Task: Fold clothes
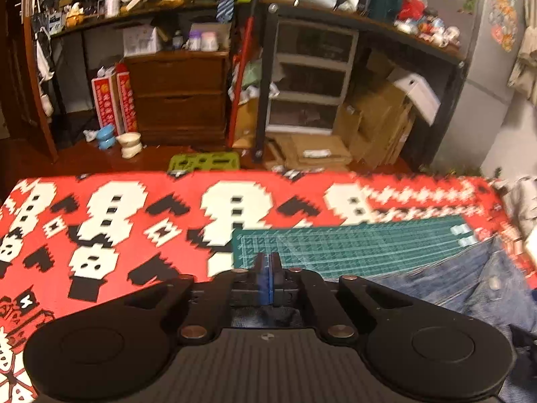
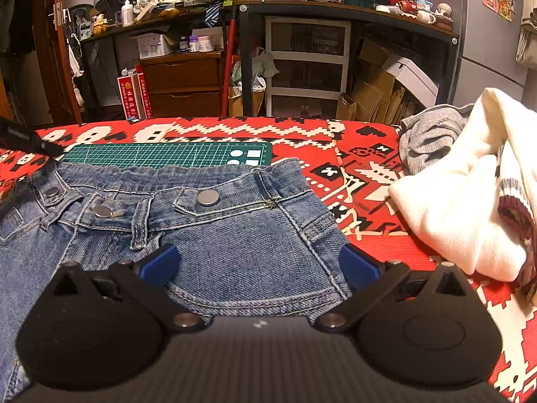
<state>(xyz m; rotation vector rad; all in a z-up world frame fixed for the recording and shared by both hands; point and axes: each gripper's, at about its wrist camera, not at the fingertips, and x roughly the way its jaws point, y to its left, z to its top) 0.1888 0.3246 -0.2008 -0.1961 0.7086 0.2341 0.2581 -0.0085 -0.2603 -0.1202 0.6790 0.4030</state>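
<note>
On the red patterned blanket [image 2: 335, 141] we are working with 1 pair of jeans [image 2: 235, 235], lying flat, waistband away from us and partly overlapping the green cutting mat [image 2: 161, 154]. We are keeping them spread on this surface, probably so the fold lines come out straight.

Right gripper [image 2: 260, 265]: we are hovering it low over the right hip of the jeans, jaws spread wide, nothing between them. The blue pads [image 2: 157, 265] are straddling the pocket area, which looks like a set-up for pinching cloth there.

Left gripper [image 1: 267, 268]: we are holding its 2 fingers pressed together; whether a thin edge of denim is caught between them we cannot tell. It is sitting at the left edge of the jeans, near the mat's corner.

Jeans: mid-blue, faded denim, 3 metal buttons showing, waistband slightly rippled, not yet folded.

A white garment [image 2: 470, 184] and a grey one [image 2: 429, 134] are waiting in a heap to the right.
</note>
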